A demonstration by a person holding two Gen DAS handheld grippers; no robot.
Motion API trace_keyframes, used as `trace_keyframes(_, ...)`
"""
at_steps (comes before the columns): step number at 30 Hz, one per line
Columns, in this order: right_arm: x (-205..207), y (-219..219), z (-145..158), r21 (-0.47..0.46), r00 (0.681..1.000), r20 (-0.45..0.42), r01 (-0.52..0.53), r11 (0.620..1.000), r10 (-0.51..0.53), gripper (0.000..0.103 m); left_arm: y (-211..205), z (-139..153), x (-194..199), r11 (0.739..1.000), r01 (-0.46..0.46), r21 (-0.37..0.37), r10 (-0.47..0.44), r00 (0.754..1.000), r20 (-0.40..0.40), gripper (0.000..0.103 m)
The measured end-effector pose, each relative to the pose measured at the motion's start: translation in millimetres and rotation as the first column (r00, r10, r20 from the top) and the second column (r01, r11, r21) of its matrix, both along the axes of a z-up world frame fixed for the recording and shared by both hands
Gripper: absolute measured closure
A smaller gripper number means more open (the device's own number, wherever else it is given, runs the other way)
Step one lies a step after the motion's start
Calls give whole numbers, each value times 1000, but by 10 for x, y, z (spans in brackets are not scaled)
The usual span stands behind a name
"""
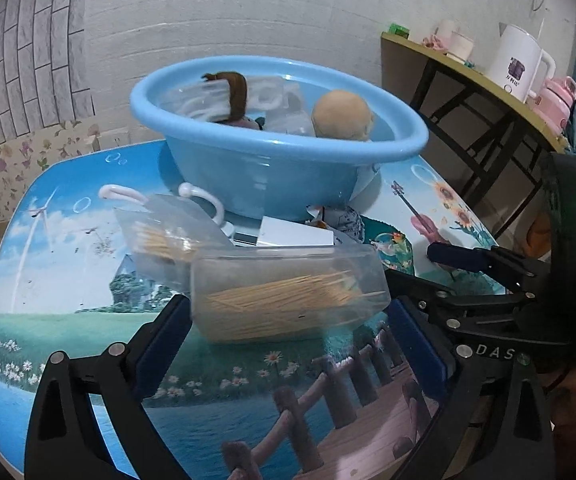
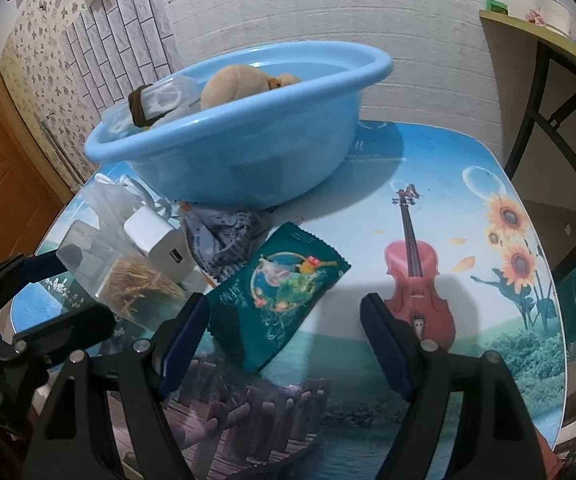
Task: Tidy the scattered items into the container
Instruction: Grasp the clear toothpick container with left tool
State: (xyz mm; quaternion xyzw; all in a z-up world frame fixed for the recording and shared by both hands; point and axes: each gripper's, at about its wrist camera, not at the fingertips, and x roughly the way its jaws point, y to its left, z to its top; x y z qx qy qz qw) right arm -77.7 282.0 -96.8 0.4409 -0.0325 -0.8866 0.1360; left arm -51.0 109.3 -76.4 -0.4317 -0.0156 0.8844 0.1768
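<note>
Left gripper [image 1: 288,332]: jaws stand wide apart. A clear plastic box of toothpicks [image 1: 288,300] lies on its side between the blue pads; no pad is seen pressing on it. The left wrist view alone shows the raised letters "DAS" on the black frame of the right-hand finger.

Right gripper [image 2: 285,332]: jaws apart, nothing clamped. A green foil packet [image 2: 279,296] lies flat between the fingertips and just ahead of them, its lower corner nearest the jaws. Only the right wrist view shows this packet; its print is a round picture, with writing too small to read.

Beyond the left jaws, a second clear box of toothpicks [image 1: 167,240] rests just behind the first. White plastic hooks [image 1: 203,200] lie beyond it.

To the left of the right jaws, a white square charger [image 2: 159,244] with one port sits beside a crumpled grey printed wrapper [image 2: 223,244]; the right wrist view shows both more fully.

The table [image 2: 468,360] has a glossy printed top: violin, sunflowers, wooden pier, water.

Farthest ahead of both grippers stands the blue plastic basin [image 1: 271,168], round, smooth, with a rolled rim. Inside it: a tan plush toy [image 1: 342,116], a brown band [image 1: 236,96] around clear packaging, and further clear wrappings.

Behind and to the right, a side table bears a white kettle [image 1: 518,64] with an unreadable purple label.
</note>
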Motion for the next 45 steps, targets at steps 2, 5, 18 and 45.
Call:
trace_keyframes(2, -3, 0, 0, 2, 1000, -4, 1, 1000, -1, 25, 29, -15, -31, 1000, 0, -5, 0, 1000, 5, 4)
trace_keyframes(5, -10, -10, 1, 3, 1000, -4, 1, 1000, -1, 25, 50, -28, -57, 1000, -9, -18, 9, 1000, -10, 5)
trace_keyframes(18, -115, -130, -27, 50, 1000, -10, 3, 999, -2, 25, -173, 15, -16, 999, -39, -19, 38, 999, -32, 8)
trace_keyframes(45, -84, 293, 97, 31, 995, 0, 102, 994, -102, 23, -628, -40, 73, 984, -162, -78, 160, 987, -35, 8)
